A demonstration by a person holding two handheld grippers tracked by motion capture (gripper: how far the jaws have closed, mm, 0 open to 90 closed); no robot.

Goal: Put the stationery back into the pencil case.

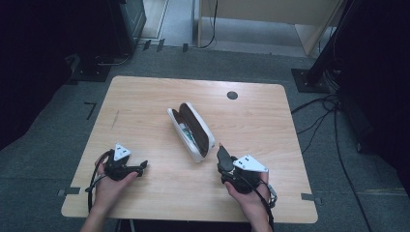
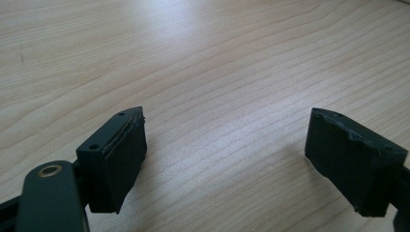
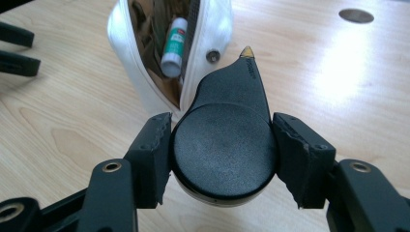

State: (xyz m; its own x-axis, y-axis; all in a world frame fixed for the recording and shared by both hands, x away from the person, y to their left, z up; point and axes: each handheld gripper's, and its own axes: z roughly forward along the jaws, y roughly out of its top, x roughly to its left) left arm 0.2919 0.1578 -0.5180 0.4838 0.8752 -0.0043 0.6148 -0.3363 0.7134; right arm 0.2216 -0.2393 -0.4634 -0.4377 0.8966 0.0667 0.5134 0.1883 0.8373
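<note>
**Right gripper holds black teardrop object beside open pouch; left gripper idle**

High view: my right gripper sits near the table's front right, just beside the near end of a white pencil case that lies diagonally mid-table with its zip open and dark lining showing. A black object rides in the jaws, its small orange tip pointing toward the case. From up here I cannot tell what the object is, nor what is in the case beyond a pale speck.

Right gripper view: this fills in the detail. Both pads press on the round body of the black teardrop-shaped object, one on each flank; the body narrows to a point with an amber tip aimed at the case. It looks like a correction-tape dispenser, though I cannot confirm it. The white pencil case gapes just behind it, and a glue stick with a white cap and green label lies inside. A metal snap shows on the case wall. The round grommet in the wooden table lies far right.

Left gripper view: my left gripper is spread wide, nothing between the pads, bare wood grain beneath. The high view places it at the table's front left, well apart from the case.
</note>
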